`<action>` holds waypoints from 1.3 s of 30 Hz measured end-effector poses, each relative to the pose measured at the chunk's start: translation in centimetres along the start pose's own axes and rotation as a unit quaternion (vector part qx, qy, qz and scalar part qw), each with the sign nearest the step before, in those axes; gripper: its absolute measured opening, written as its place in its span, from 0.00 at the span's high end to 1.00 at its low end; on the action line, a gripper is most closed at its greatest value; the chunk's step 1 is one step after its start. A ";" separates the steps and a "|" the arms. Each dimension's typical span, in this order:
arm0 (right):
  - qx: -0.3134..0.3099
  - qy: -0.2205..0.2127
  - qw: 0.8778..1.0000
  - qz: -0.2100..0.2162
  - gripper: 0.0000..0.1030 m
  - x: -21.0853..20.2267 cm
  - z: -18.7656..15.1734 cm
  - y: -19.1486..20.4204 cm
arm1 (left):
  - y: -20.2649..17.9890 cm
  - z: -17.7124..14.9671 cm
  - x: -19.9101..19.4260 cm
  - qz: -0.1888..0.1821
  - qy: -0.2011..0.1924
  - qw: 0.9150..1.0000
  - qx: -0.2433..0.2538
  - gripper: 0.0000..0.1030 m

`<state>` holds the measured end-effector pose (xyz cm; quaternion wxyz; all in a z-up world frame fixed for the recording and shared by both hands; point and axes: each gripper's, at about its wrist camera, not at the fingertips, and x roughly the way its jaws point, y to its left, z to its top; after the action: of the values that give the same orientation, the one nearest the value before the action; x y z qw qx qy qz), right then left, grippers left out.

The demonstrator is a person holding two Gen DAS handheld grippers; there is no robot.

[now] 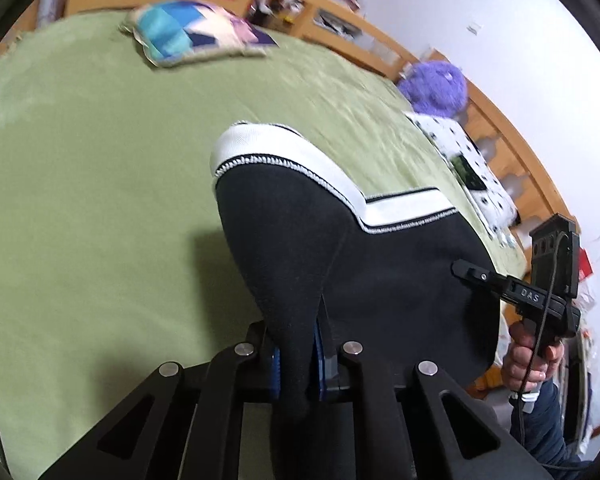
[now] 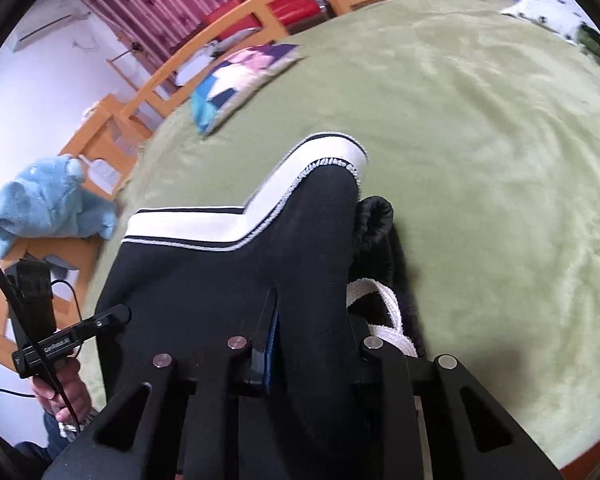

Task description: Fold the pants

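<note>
Pants (image 1: pixel 300 240) of black cloth with white striped cuffs hang bunched from both tongs above a green bed cover. Nearest the left wrist camera, the left tongs (image 1: pixel 296 360) are clenched on a fold of the black cloth, the blue pads pressing it from both sides. In the right wrist view the right tongs (image 2: pixel 312 344) likewise grip black cloth near the waistband, where a white drawstring (image 2: pixel 384 320) loops out just beside the right finger. A hand (image 1: pixel 528 364) holds the other tool at the right edge of the left view. Beyond the cuffs, the bed (image 1: pixel 100 200) lies open and flat to the left and far side, with wide bare room around the garment. Farther off, a patchwork cushion (image 1: pixel 192 36) rests near the far edge. A spotted white cloth (image 1: pixel 460 152) and a purple plush toy (image 1: pixel 436 88) sit at the far right, against the wooden bed rail (image 1: pixel 340 12). A blue plush toy (image 2: pixel 48 204) lies beyond the left edge.
</note>
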<state>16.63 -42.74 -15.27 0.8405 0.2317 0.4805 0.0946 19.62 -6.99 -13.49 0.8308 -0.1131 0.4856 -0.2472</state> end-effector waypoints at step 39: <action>-0.129 0.027 0.987 -0.089 0.72 15.5 -2.3 10.7 | 15.5 -5.8 -1.7 0.181 0.029 0.979 -0.088 0.42</action>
<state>23.40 -26.84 -22.94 0.8554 0.0749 0.5052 0.0865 18.61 7.44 -21.75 0.8341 -0.0891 0.5418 -0.0520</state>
